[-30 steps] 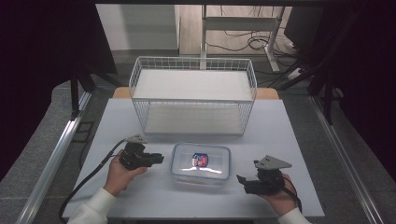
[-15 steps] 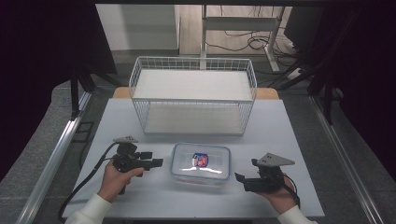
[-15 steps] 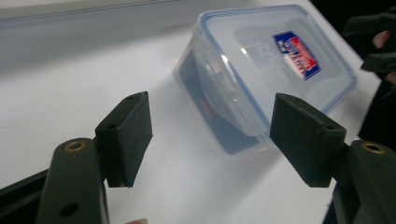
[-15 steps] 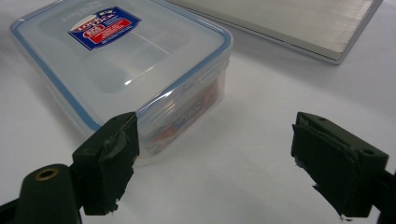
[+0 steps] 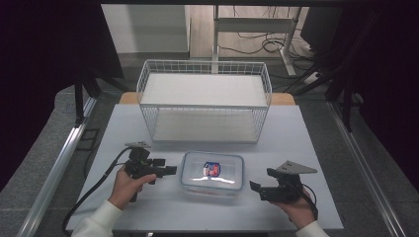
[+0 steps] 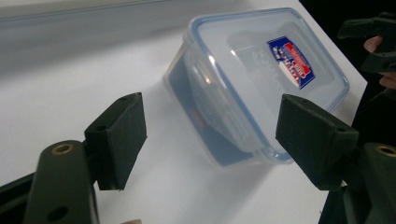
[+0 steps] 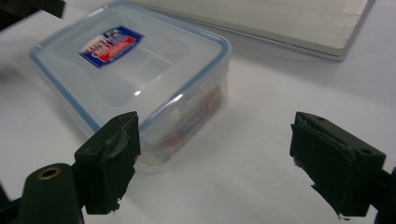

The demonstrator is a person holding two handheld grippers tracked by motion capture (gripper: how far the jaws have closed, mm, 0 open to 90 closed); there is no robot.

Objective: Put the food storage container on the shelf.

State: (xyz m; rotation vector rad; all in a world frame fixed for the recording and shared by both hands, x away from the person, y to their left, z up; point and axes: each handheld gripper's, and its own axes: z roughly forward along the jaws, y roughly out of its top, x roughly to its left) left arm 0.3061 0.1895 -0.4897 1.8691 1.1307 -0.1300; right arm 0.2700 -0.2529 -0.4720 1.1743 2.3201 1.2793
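A clear plastic container (image 5: 212, 172) with a blue-rimmed lid and a red-and-blue label lies flat on the white table, near the front middle. My left gripper (image 5: 173, 171) is level at the container's left side, tips just short of it. In the left gripper view its jaws (image 6: 217, 133) are open and have just been opening; the container (image 6: 261, 79) lies ahead of the pads, nothing pressed between them. My right gripper (image 5: 253, 188) rests open off the container's front right corner. In the right gripper view (image 7: 222, 161), the container (image 7: 135, 70) sits ahead to the left.
A white wire basket (image 5: 203, 105) with a white floor stands behind the container, across the table's middle. Bare table top (image 5: 306, 143) lies to the right. Metal rails run along both sides of the table. A cable trails from the left gripper to the front left.
The left gripper has shifted slightly and levelled out beside the container's left side, and its jaws stand wider. The right gripper and the container have stayed put.
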